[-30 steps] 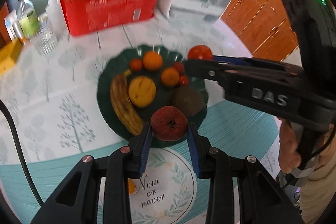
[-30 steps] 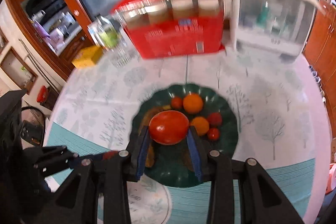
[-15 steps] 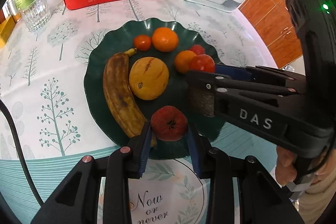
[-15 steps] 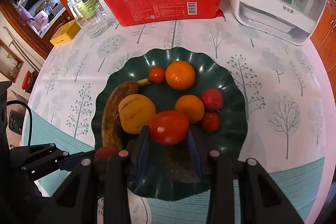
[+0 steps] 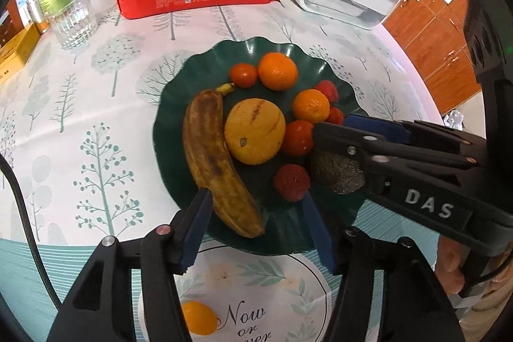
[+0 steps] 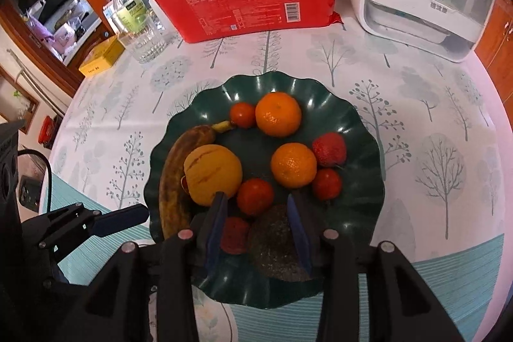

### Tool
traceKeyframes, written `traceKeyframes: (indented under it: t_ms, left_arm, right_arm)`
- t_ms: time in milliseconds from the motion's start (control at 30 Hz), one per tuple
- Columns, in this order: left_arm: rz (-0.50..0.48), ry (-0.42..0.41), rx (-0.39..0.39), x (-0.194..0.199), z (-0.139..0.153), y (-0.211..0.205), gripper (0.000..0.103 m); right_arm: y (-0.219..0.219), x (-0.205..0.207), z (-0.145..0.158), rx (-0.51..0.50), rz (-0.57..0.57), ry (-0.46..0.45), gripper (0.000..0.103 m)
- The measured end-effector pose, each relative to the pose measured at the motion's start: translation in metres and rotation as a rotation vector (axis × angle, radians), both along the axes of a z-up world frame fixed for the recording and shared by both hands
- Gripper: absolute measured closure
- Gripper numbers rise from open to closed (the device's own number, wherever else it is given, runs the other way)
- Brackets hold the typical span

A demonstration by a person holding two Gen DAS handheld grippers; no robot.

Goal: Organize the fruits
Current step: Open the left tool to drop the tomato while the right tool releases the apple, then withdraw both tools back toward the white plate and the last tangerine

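Hovering over the near rim of the green plate [image 5: 179,104], both grippers have just been opening. Lowest in the left wrist view, the left gripper [image 5: 256,213] stands wide, pads clear of the dark red fruit [image 5: 291,182], which lies on the plate just beyond and slightly right of its fingertips, beside the banana [image 5: 211,159], whose long axis runs from lower centre up toward the plate's far side. In the right wrist view, the right gripper [image 6: 256,213] stands narrower, pads apparently off the tomato [image 6: 255,196], which rests just ahead between its tips. Farther back sit a yellow melon [image 6: 213,174], two oranges and small red fruits. One orange fruit [image 5: 198,322] lies off the plate at bottom, nearer the left gripper, likely next.
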State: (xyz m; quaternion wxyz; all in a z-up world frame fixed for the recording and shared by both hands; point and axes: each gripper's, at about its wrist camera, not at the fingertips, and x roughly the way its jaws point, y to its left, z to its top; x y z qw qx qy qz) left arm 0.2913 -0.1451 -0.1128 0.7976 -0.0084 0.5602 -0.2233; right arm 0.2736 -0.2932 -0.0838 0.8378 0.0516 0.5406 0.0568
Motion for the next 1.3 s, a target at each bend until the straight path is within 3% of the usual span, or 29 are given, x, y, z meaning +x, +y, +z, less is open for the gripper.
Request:
traceKeyframes:
  t_ms: [633,1033,1300]
  left_arm:
    - [0.111,-0.066,-0.008,-0.018,0.038,0.049,0.029]
    - [0.169,-0.125,-0.029,-0.042,0.077,0.075,0.020]
    - [0.201,-0.181,0.021,-0.063,0.083,0.093,0.018]
  right_arm:
    - [0.007,-0.039,0.023,0.024,-0.031,-0.060,0.063]
    - [0.014,-0.072,0.062,0.054,-0.041,-0.139,0.063]
    - [0.029,-0.089,0.068,0.050,-0.014,-0.160,0.063]
